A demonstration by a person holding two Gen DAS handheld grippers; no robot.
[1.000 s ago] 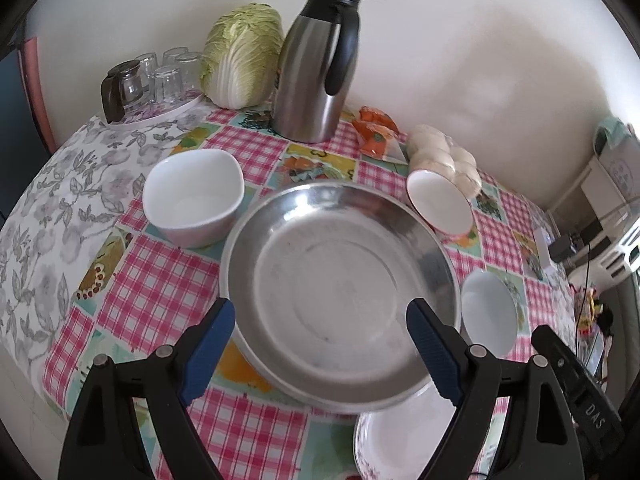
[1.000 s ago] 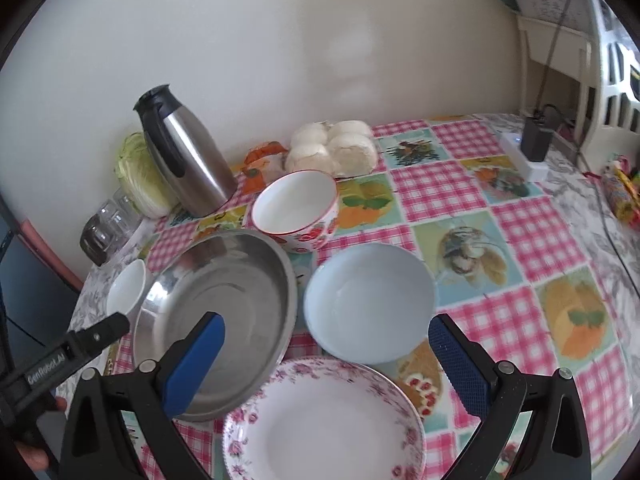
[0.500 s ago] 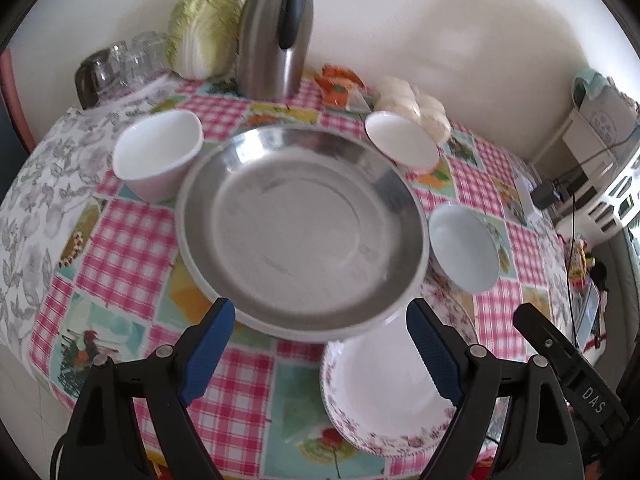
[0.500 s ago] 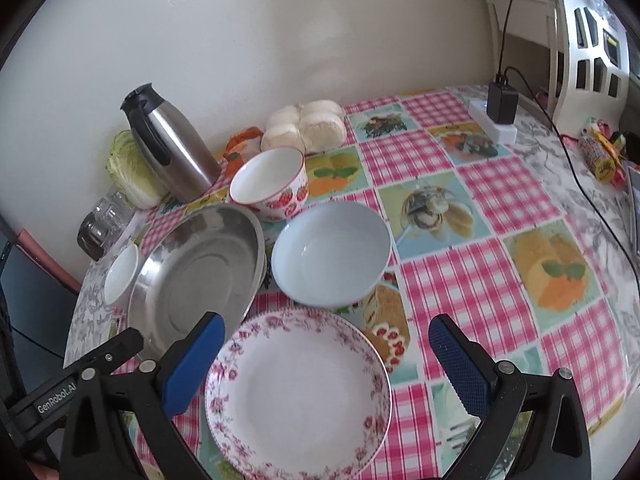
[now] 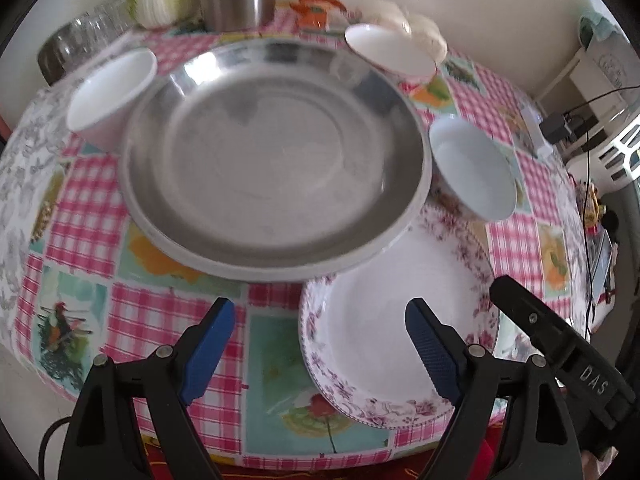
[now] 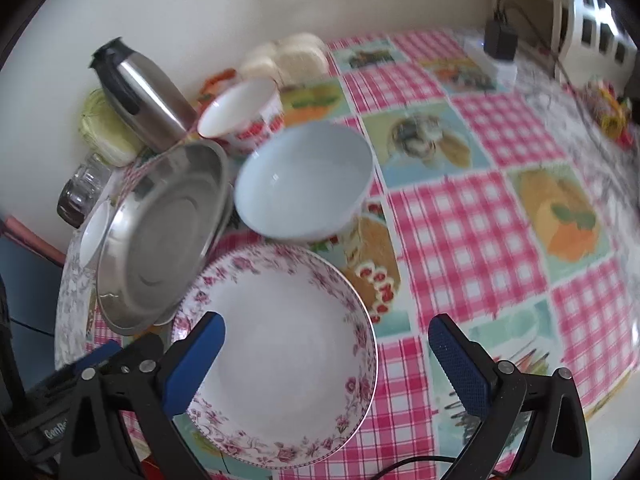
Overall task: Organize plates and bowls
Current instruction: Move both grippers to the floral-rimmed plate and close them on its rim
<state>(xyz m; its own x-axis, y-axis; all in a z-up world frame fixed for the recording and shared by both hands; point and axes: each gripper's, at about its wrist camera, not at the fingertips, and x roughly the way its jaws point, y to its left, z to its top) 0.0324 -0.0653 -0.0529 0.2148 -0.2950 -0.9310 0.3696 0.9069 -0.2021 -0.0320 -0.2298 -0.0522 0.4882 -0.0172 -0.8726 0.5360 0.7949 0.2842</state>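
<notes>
Two claws, both spread wide and holding nothing: left claw (image 5: 316, 344) hangs above the near edge of the tabletop (image 5: 160, 316), right claw (image 6: 326, 354) sits over the near half of the floral plate (image 6: 280, 344). Floral plate lies flat at the front edge; the steel pan (image 5: 276, 152) overlaps its far-left rim, so that rim is pinned or at least covered. Just beyond the plate, the pale blue bowl (image 6: 304, 180) is close beside the pan. Farther back are the red-patterned bowl (image 6: 244, 116) and, on the pan's left, a small white bowl (image 5: 110, 88). Against the wall: thermos (image 6: 140, 92), cabbage (image 6: 102, 132), glasses (image 5: 84, 40), buns (image 6: 288, 58), none of them task items. Handling judgement: the plate and bowls look like glazed ceramic, so stiff, slick and chip-prone; the pan looks like thin light steel, and is likely to slide and clang. The best hold on the plate is its exposed near rim, one finger under the lip and one on top. The pan's overlap probably has to be cleared first, or the plate drawn out low and level. Bowls: pinch the wall at the rim.
</notes>
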